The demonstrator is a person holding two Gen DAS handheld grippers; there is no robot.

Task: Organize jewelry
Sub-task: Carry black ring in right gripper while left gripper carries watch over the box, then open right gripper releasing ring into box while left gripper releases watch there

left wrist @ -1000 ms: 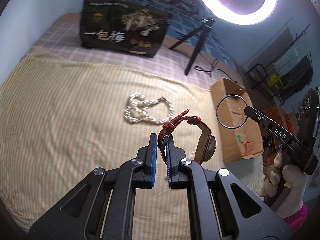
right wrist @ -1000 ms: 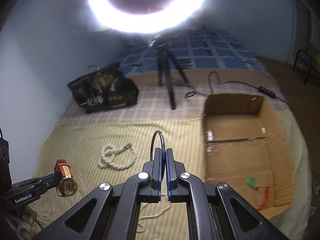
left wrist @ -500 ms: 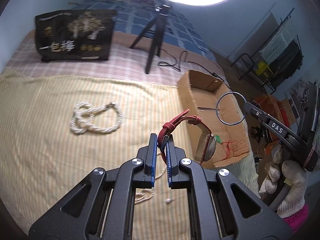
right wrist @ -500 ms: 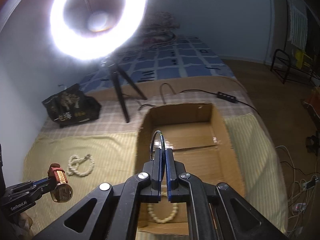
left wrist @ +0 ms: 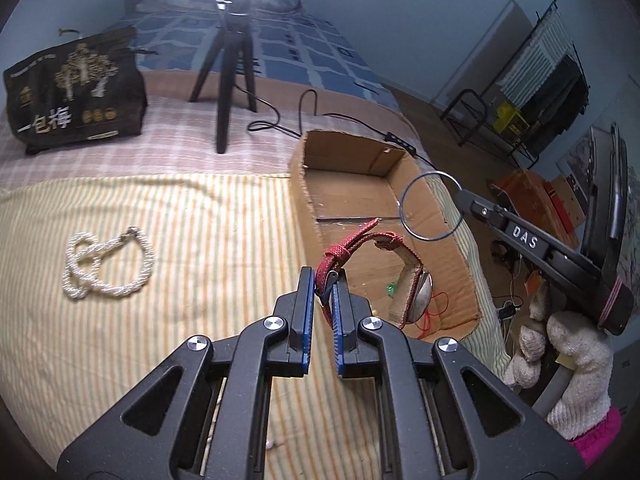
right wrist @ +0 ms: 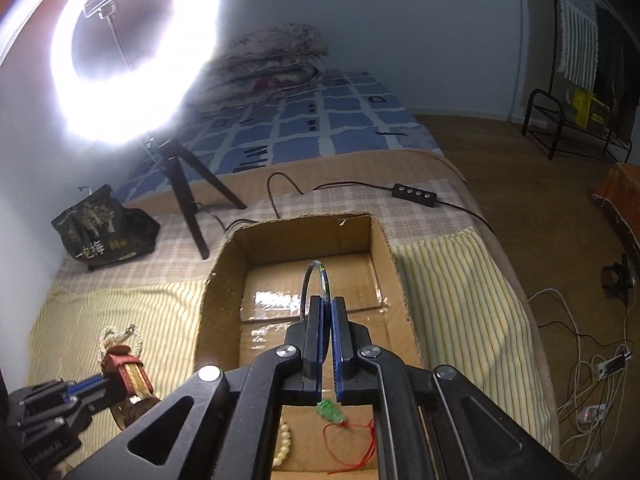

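While both black two-finger tools point down over a bed, the left gripper (left wrist: 323, 280) clamps the red woven strap of a wristwatch (left wrist: 416, 292), whose round case dangles beside the near corner of an open brown cardboard box (left wrist: 298, 184). The right gripper (right wrist: 327, 306), held in a white knitted glove (left wrist: 576, 364), pinches a thin dark metal bangle (right wrist: 316, 280) upright above the box. Inside lie cream beads (right wrist: 282, 446) and a green charm on red cord (right wrist: 330, 410). Farther left, a white pearl rope necklace (left wrist: 106, 264) rests on the yellow striped sheet (left wrist: 180, 220). Beyond stands a black tripod (left wrist: 232, 68).

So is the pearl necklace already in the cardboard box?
No, the pearl necklace lies on the striped cloth, outside the cardboard box.
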